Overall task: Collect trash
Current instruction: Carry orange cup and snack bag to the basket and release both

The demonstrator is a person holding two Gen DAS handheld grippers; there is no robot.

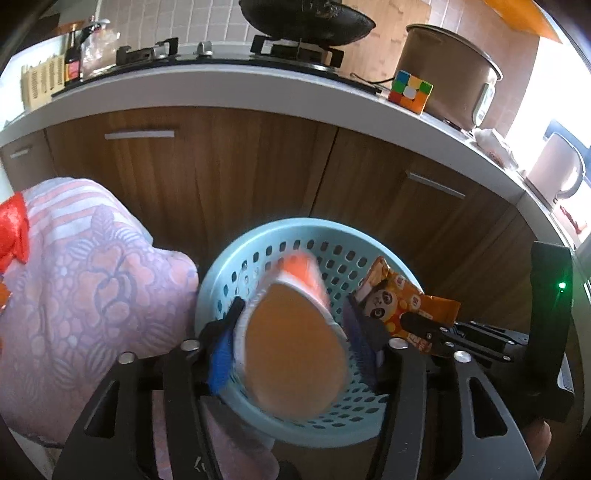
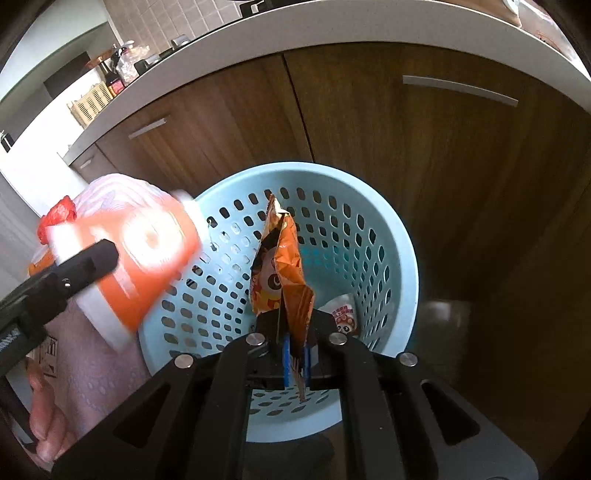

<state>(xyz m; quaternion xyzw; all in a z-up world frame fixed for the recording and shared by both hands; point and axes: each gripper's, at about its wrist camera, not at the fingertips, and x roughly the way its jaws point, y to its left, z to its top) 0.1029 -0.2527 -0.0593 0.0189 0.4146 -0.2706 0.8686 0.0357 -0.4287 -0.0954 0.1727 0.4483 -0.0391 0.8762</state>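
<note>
A light blue perforated trash basket (image 1: pixel 258 236) (image 2: pixel 388 229) stands on the floor in front of the wooden cabinets. My left gripper (image 1: pixel 295 332) is shut on an orange and white paper cup (image 1: pixel 295 350) and holds it over the basket; the cup also shows blurred in the right wrist view (image 2: pixel 147 258). My right gripper (image 2: pixel 295 350) is shut on an orange panda snack wrapper (image 2: pixel 284 269) above the basket's mouth; the wrapper also shows in the left wrist view (image 1: pixel 399 295). A small white wrapper (image 2: pixel 343 314) lies inside the basket.
A pink patterned cloth bundle (image 1: pixel 92 277) sits left of the basket. Brown cabinet doors (image 1: pixel 221 166) stand behind it. The counter above holds a stove with a wok (image 1: pixel 306 18), a colour cube (image 1: pixel 410 90) and a rice cooker (image 1: pixel 447 70).
</note>
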